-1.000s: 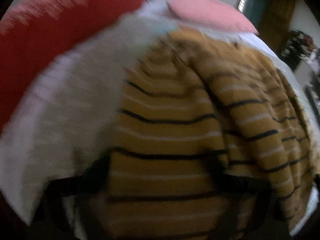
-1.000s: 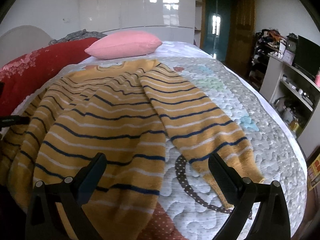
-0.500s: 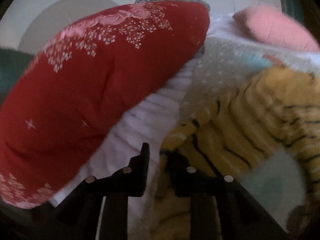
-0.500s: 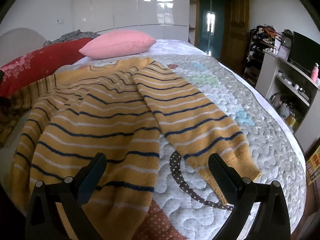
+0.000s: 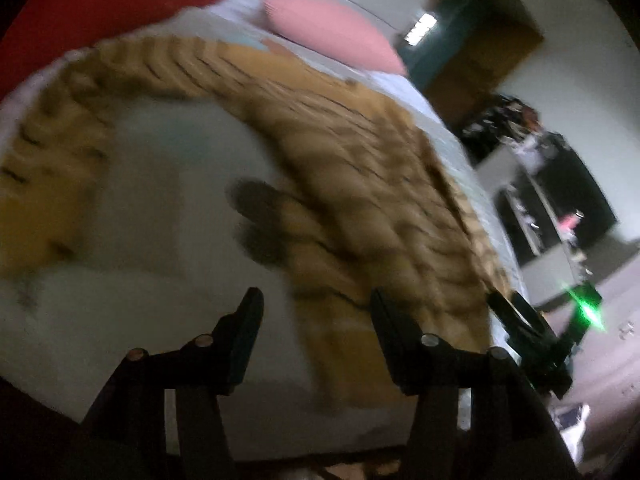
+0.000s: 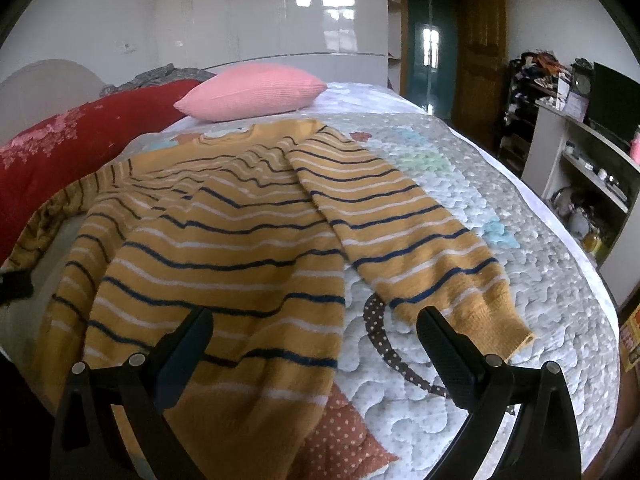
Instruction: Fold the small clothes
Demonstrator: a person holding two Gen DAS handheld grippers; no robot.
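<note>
A mustard sweater with dark blue and white stripes (image 6: 224, 240) lies spread on the quilted bed (image 6: 520, 280). Its right sleeve (image 6: 420, 248) lies straight toward the bed's near edge. Its left sleeve (image 6: 60, 208) trails off to the left by the red pillow. My right gripper (image 6: 316, 344) is open and empty, above the sweater's hem. In the blurred left wrist view the sweater (image 5: 360, 184) runs across the bed, and my left gripper (image 5: 316, 320) is open and empty above its lower edge. The other gripper (image 5: 528, 336) shows at the right there.
A pink pillow (image 6: 252, 94) and a red flowered pillow (image 6: 80, 148) lie at the head of the bed. A white shelf unit (image 6: 584, 176) with small items stands to the right. A wooden door (image 6: 476, 52) is behind.
My left gripper was shut on the left sleeve by the red pillow; now it is open, has let go and has swung right over the bed. The sleeve lies stretched out left.
</note>
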